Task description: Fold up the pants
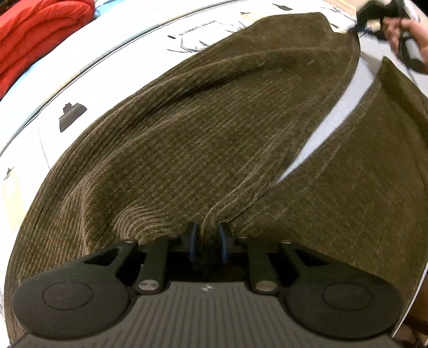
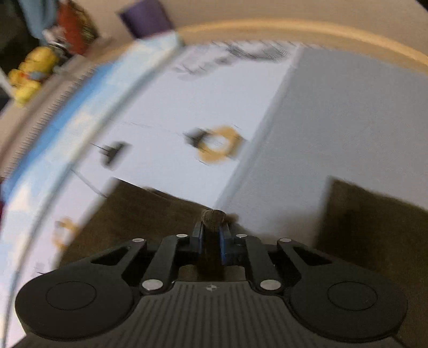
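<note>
Lay spread wide: a white sheet [image 1: 112,80] with small black pictures and some black writing on it. Sat folded at its far left edge: a red blanket [image 1: 40,32]. In the right wrist view, blurred yellow rings [image 2: 218,144] printed on the sheet, near a grey part [image 2: 334,128]. Ran along the sheet's edge: a blue strip [image 2: 80,107]. Stood past that edge: a yellow toy [image 2: 29,75], a red thing [image 2: 75,29] and a purple thing [image 2: 145,17], all too blurred to tell.
</note>
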`<state>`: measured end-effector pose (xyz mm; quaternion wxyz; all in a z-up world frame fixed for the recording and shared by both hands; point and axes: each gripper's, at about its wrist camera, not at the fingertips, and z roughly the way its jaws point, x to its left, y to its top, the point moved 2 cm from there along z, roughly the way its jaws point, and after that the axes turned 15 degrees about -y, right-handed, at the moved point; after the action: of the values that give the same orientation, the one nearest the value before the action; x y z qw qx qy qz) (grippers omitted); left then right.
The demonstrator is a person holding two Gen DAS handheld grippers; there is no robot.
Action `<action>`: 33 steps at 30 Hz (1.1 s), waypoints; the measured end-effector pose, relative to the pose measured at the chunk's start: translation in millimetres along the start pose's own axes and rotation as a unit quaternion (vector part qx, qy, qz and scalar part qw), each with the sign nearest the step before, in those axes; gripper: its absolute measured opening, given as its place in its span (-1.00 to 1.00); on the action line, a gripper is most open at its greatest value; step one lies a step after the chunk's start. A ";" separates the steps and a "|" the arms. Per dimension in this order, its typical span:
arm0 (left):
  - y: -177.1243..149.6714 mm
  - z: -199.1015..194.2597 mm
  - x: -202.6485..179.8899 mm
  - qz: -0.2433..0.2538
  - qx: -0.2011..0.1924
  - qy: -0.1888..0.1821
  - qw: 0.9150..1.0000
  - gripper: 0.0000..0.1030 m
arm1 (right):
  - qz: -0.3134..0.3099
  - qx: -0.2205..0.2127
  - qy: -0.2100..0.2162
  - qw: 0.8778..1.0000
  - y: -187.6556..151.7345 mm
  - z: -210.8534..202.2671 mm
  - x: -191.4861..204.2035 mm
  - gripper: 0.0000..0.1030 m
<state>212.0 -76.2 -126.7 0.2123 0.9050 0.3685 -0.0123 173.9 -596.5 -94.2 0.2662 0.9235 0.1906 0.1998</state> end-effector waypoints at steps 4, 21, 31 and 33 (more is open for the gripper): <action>-0.1 -1.6 -1.7 0.004 -0.005 -0.006 1.000 -0.76 | -0.058 -0.163 0.133 0.976 29.9 -89.1 35.3 -0.80; -8.1 -10.5 -14.9 0.036 -0.015 -0.030 0.999 -0.75 | 0.014 -0.003 -0.160 0.987 4.6 -3.0 -60.6 -0.80; -0.9 -47.2 15.3 -0.038 -0.088 -0.053 0.994 0.11 | -0.043 -0.101 -0.157 0.982 -1.6 -32.3 -6.6 -0.12; -3.0 -66.2 35.8 -0.079 -0.126 -0.043 0.988 0.12 | -0.067 -0.071 -0.077 0.992 -9.4 -24.5 17.4 -0.06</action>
<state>227.1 -24.5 -74.0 0.3383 0.8378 0.4279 -0.0214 174.8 -571.0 -75.8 0.3582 0.8999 0.2165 0.1224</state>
